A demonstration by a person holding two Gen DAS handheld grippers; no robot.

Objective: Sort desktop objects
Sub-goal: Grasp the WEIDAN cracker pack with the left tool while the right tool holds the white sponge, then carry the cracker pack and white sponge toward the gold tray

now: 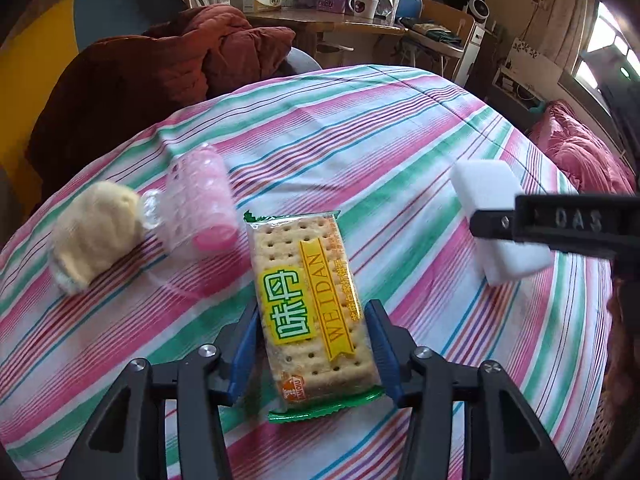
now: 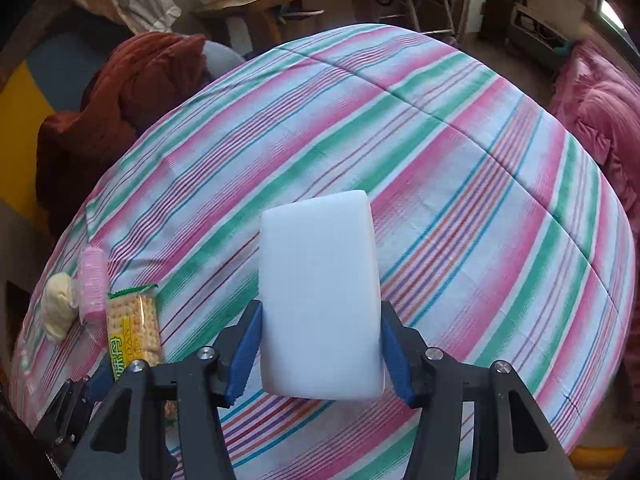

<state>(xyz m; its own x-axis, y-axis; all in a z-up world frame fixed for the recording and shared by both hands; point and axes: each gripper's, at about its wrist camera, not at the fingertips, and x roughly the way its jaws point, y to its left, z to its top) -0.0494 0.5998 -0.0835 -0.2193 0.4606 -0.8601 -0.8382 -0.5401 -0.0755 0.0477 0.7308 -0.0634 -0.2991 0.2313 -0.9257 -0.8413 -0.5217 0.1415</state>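
Observation:
A pack of crackers point(image 1: 304, 280) with a yellow-green label lies lengthwise on the striped cloth point(image 1: 400, 140). My left gripper point(image 1: 312, 306) is shut on it, its blue pads against the two long sides. To the left lie a pink roller point(image 1: 200, 204) in clear wrap and a cream soft lump point(image 1: 96, 236). My right gripper point(image 2: 320, 306) is shut on a white sponge block point(image 2: 320, 280), held above the cloth. That block point(image 1: 484, 188) also shows at the right of the left wrist view. The crackers point(image 2: 134, 324), roller point(image 2: 93, 280) and lump point(image 2: 58, 308) sit at the left of the right wrist view.
The striped cloth point(image 2: 460, 160) covers a rounded surface that drops off at its edges. A rust-brown quilt point(image 1: 160, 72) is heaped beyond the far left edge, a pink quilt point(image 1: 580, 160) at the right. A wooden desk point(image 1: 320, 20) with boxes and a mug stands behind.

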